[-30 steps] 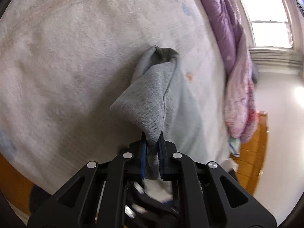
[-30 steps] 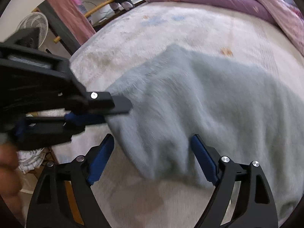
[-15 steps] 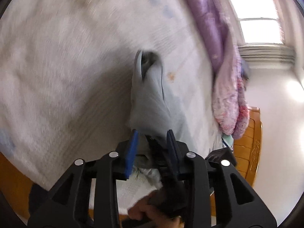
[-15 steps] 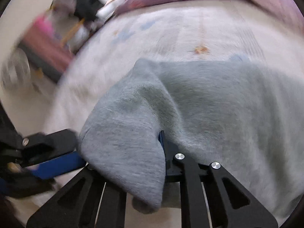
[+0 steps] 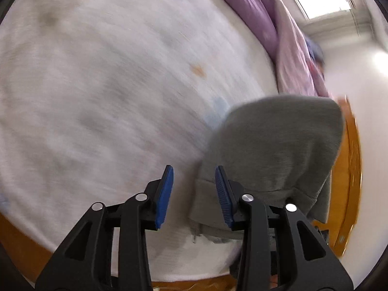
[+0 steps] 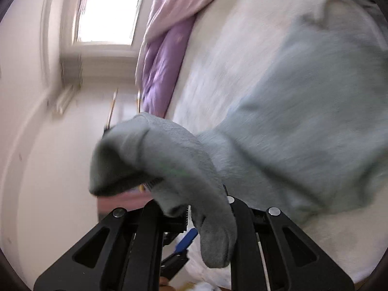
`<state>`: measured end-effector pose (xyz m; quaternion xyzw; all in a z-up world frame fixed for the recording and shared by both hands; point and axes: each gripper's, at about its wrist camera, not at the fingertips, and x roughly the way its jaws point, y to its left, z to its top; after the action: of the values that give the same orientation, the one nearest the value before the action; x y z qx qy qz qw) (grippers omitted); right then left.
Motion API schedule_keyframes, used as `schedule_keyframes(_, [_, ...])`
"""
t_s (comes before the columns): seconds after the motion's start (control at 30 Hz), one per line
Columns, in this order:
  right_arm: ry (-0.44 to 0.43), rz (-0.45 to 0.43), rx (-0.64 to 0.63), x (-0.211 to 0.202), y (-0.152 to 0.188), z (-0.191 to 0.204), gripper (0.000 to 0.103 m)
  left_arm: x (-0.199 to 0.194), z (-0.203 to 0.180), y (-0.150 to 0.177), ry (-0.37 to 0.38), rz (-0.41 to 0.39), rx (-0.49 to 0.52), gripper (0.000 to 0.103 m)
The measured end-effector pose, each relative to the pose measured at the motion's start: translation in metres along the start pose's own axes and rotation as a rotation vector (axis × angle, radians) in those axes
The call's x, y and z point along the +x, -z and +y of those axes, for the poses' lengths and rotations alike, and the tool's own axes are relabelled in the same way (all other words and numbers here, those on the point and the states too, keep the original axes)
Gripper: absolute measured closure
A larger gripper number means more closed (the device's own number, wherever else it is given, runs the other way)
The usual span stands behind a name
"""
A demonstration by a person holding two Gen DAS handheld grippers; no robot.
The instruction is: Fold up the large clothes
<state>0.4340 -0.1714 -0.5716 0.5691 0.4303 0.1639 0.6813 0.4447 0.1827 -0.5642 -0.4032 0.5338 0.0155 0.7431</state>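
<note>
a fold of the grey garment (image 6: 169, 160), spread on the white bedcover (image 5: 97, 97), is clamped in the right gripper (image 6: 189, 208), while the left gripper (image 5: 194, 194) is opening, nothing pressed between its pads.

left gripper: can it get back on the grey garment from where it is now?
Probably yes. The left gripper has its jaws opening with nothing pinched, and the grey garment bunches right beside its right-hand finger, nothing between. The right gripper already clamps another fold.
</note>
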Motion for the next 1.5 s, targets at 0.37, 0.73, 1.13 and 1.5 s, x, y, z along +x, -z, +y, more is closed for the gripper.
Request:
schedule_keyframes(0.37, [0.259, -0.056, 0.219, -0.027, -0.044, -0.082, 0.084, 0.101, -0.066, 0.033, -0.087, 0.141, 0.201, 0.037])
schedule_keyframes(0.73, [0.571, 0.105, -0.235, -0.054, -0.038, 0.013, 0.065, 0.109, -0.080, 0.035, -0.162, 0.138, 0.238, 0.037])
schedule_keyframes(1.13, [0.612, 0.077, -0.613, 0.081, -0.114, 0.064, 0.096, 0.113, -0.096, 0.036, -0.226, 0.131, 0.355, 0.037])
schedule_keyframes(1.5, [0.811, 0.193, -0.588, 0.129, -0.147, -0.015, 0.101, 0.109, -0.074, 0.051, -0.018, 0.264, 0.223, 0.029])
